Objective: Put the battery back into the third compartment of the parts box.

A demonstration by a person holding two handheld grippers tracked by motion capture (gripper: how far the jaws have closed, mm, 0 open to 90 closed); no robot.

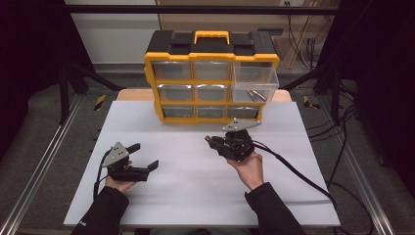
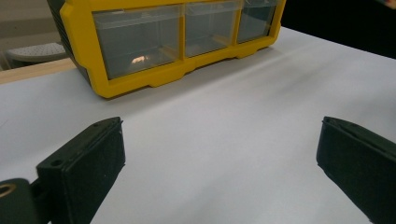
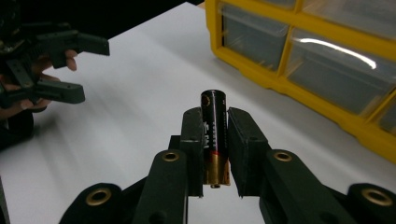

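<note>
A black battery with a gold end stands between the jaws of my right gripper, which is shut on it. In the high view the right gripper hovers over the white table, just in front of the yellow organizer and pointing left. The organizer's top right drawer is pulled out, with a few batteries lying in it. At the table's left, my left gripper rests low with its jaws wide apart. Between those jaws there is only bare table.
The white table top stretches in front of the organizer, whose other clear drawers are closed. A black cable trails from the right gripper to the right edge. The left gripper and its hand show at the far left.
</note>
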